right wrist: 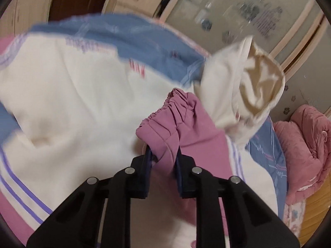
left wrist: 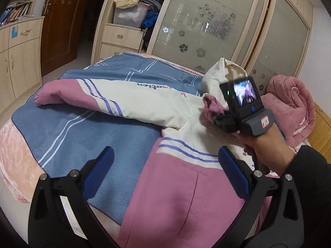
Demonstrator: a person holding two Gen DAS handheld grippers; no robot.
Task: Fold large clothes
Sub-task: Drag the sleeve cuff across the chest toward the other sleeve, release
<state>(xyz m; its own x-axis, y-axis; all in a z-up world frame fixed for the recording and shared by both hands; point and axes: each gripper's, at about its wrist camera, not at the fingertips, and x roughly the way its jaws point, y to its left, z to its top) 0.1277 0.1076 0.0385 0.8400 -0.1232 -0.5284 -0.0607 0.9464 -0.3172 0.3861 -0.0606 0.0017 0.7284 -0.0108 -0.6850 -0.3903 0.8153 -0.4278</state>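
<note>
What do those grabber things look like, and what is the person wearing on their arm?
The left gripper and the right gripper each have black plastic arms with silver bolts and blue textured fingers. The right one carries a small screen with a green light and a red-edged sticker on its grey handle. The hand is bare, with a black sleeve.

Black left gripper (left wrist: 165,165), blue pads, apparently dotted.

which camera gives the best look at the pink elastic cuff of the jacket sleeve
The right wrist view. There the pink cuff sits close and central, its gathered elastic plain, pinched in the right gripper. The left wrist view shows the cuff only as a small pink bunch, partly hidden behind the right gripper.
</note>
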